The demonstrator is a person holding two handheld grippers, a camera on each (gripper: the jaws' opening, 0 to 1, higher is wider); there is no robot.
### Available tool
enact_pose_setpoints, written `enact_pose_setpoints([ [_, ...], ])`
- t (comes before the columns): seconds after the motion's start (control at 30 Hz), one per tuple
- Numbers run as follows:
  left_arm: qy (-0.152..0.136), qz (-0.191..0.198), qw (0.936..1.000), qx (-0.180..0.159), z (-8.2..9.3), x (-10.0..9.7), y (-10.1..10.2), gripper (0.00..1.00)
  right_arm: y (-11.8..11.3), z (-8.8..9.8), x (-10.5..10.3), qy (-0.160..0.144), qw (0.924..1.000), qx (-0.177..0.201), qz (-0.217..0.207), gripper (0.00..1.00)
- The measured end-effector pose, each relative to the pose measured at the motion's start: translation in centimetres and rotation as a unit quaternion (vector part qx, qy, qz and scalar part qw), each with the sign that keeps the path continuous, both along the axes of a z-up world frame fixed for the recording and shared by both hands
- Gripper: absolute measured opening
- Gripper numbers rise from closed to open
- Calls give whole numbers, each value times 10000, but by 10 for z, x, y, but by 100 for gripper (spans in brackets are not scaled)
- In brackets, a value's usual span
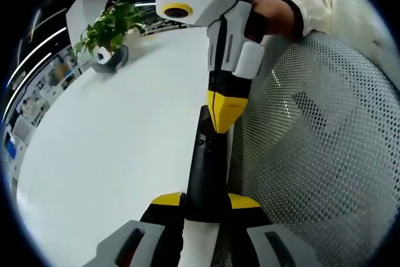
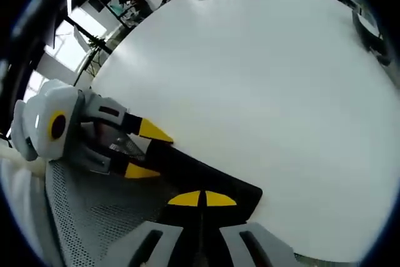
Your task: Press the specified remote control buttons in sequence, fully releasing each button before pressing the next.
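My left gripper (image 1: 206, 201) pinching remote (image 1: 206, 161) at near end, remote at table (image 1: 112, 173) edge beside mesh chair (image 1: 325, 154). My right gripper (image 2: 202, 199) jaws pressed together, tips on remote. Risk: off-centre press tilts remote, wrong button triggers.

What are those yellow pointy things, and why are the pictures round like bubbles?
The yellow points are the tips of two grabbing tools that a person holds, one in each hand. Each tool carries a small wide-eyed camera, which makes the pictures round.

In the left gripper view, the left gripper has its jaws clamped around a black remote control. The right gripper comes down from above, its yellow tips together on the remote, as if pressing a button.

The right gripper view shows the same thing from the other tool.

The remote sits at the edge of a big white table, next to a grey mesh chair. A potted plant stands far back on the table.
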State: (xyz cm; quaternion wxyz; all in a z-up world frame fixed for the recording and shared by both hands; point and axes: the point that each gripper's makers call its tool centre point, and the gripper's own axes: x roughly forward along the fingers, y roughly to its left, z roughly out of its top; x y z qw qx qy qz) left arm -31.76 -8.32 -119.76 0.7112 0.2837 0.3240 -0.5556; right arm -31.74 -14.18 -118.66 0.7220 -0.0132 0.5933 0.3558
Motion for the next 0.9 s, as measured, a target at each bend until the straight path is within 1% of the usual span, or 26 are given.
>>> enact_pose_setpoints([
  [0.17, 6, -6, 10000, 3, 0, 0, 0, 25, 0, 1, -1, -2, 10000, -39, 45, 0],
  [0.33, 8, -2, 10000, -1, 1, 0, 0, 25, 0, 1, 1, -135, 9997, -134, 148, 0],
  [0.5, 13, -3, 10000, 0, 1, 0, 0, 25, -1, 0, 1, -70, 9999, -99, 98, 0],
  [0.57, 12, -6, 10000, 5, 1, 0, 0, 25, 1, 0, 0, -116, 9996, -161, 193, 0],
  [0.9, 17, -5, 10000, 5, 0, 0, 0, 25, 0, -1, 1, -229, 9987, -300, 343, 0],
])
